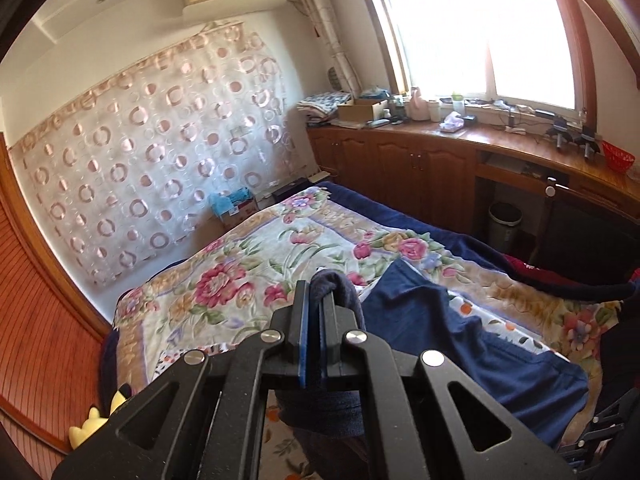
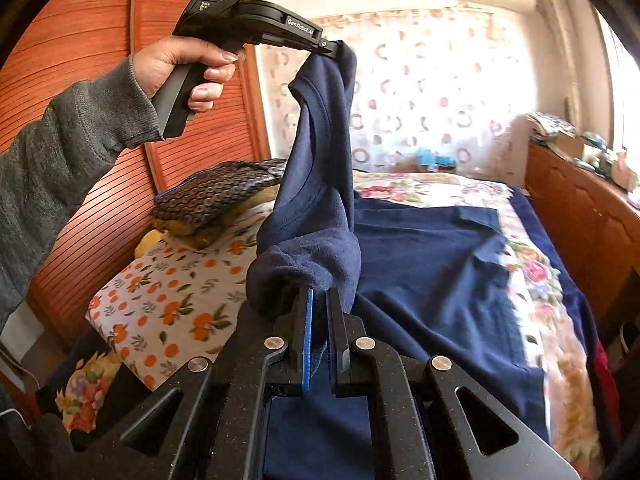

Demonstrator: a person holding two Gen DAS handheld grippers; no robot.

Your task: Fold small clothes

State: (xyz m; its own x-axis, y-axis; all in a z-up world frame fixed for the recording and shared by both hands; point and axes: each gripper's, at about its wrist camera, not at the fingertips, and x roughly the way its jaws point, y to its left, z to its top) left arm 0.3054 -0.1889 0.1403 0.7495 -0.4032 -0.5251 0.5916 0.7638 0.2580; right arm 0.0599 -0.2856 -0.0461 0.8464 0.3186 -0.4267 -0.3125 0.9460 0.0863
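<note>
Left gripper [image 2: 338, 49] clenched on one edge of navy garment [image 2: 432, 264], raised above bed [image 2: 560, 300]; left hand [image 2: 184, 68] in grey sleeve [image 2: 60, 152] on its handle. Right gripper [image 2: 318, 300] clenched on bunched fold of same garment, lower, near camera. Cloth hangs taut between both grippers; rest of garment lies spread on floral blanket [image 1: 248, 264]. Orange-print sheet [image 2: 172, 300] beside it, patterned pillow [image 2: 216, 192] behind. Wooden cabinet [image 1: 420, 160] under window [image 1: 480, 28], cluttered top. Circle-print curtain [image 1: 152, 152] on far wall.
</note>
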